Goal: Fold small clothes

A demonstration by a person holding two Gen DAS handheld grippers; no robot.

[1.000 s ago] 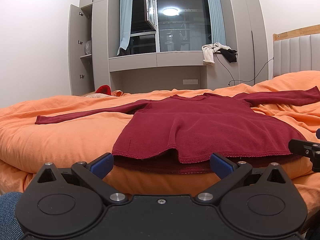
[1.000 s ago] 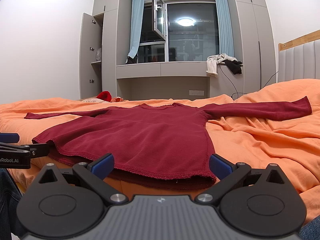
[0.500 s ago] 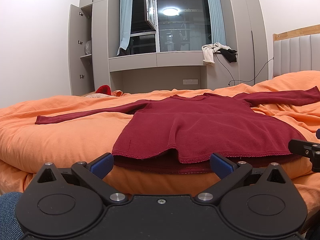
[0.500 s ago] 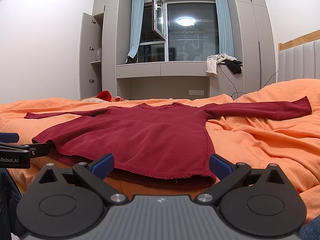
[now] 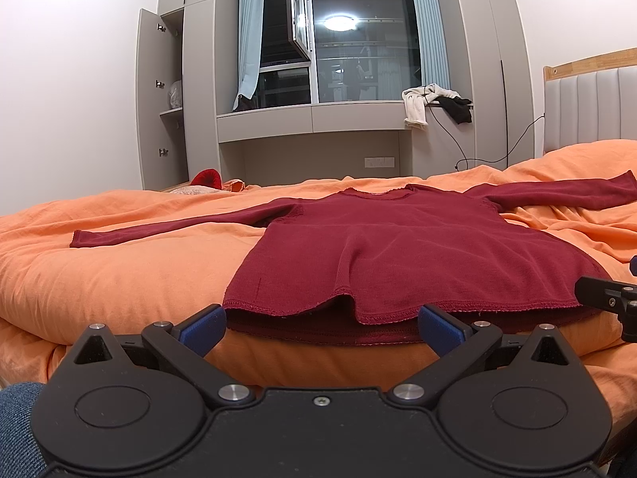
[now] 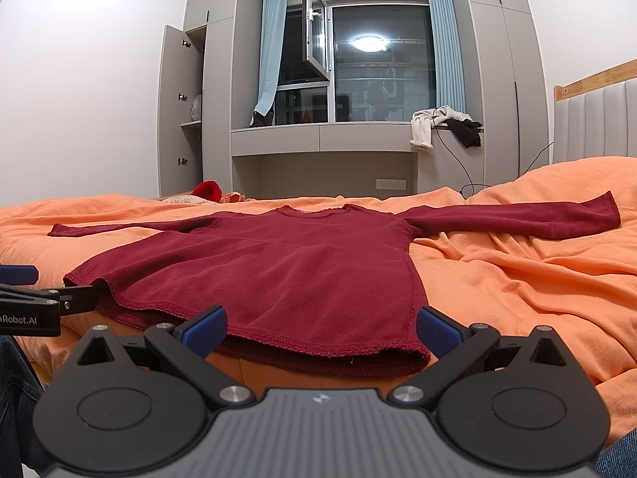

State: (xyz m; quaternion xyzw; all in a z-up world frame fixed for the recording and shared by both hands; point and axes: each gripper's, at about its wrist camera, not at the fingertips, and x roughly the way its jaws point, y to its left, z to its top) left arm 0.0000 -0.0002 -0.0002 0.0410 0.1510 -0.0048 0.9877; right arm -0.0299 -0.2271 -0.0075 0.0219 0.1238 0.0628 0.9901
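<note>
Both wrist views low at bed edge, facing window.

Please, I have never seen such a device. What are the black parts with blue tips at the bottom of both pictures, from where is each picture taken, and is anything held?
No robot arm is here. A person holds two hand-held grippers, each with a camera looking forward along its two fingers. One picture comes from the left gripper, the other from the right gripper. The blue tips are the pads of the fingers. Both grippers are open and hold nothing. A dark red long-sleeved knit shirt lies flat on the orange bed cover, sleeves spread out, its hem just in front of the fingers. Each gripper also shows at the edge of the other's picture.
</note>
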